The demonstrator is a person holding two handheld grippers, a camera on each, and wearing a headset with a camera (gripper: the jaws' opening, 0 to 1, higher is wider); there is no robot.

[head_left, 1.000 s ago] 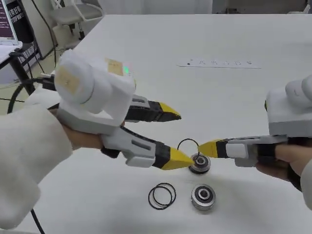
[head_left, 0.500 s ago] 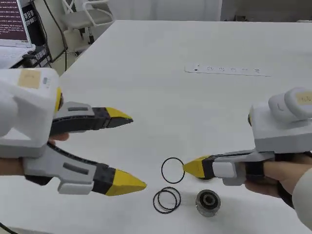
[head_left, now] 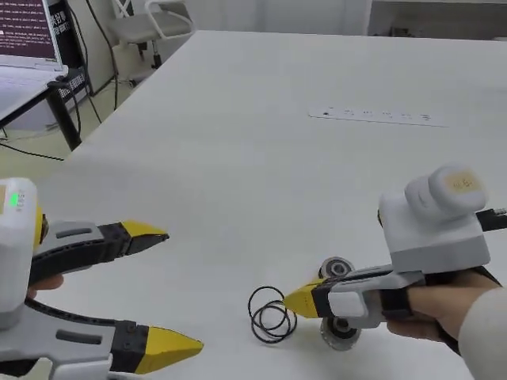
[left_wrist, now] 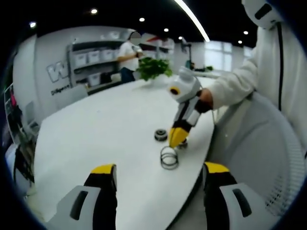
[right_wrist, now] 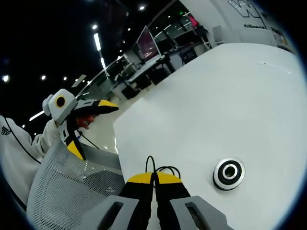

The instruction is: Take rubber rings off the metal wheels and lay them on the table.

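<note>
— When you looked, how did the left gripper [head_left: 177, 290] stand?
— Its jaws were wide apart with nothing in them. It was at the near edge of the table [head_left: 261, 158], well apart from the work.
— And the right gripper [head_left: 293, 302]?
— Its jaws were pressed together on a thin black ring [right_wrist: 147, 163], which stood up from between the tips.
— Where was that ring?
— It was low over the loose rings [head_left: 272, 317] piled on the table. I couldn't tell whether it touched them.
— The wheels?
— One wheel [head_left: 337, 267] lay just beyond the right gripper. A second wheel [head_left: 341, 334] sat beside the pile, partly hidden under it.
</note>
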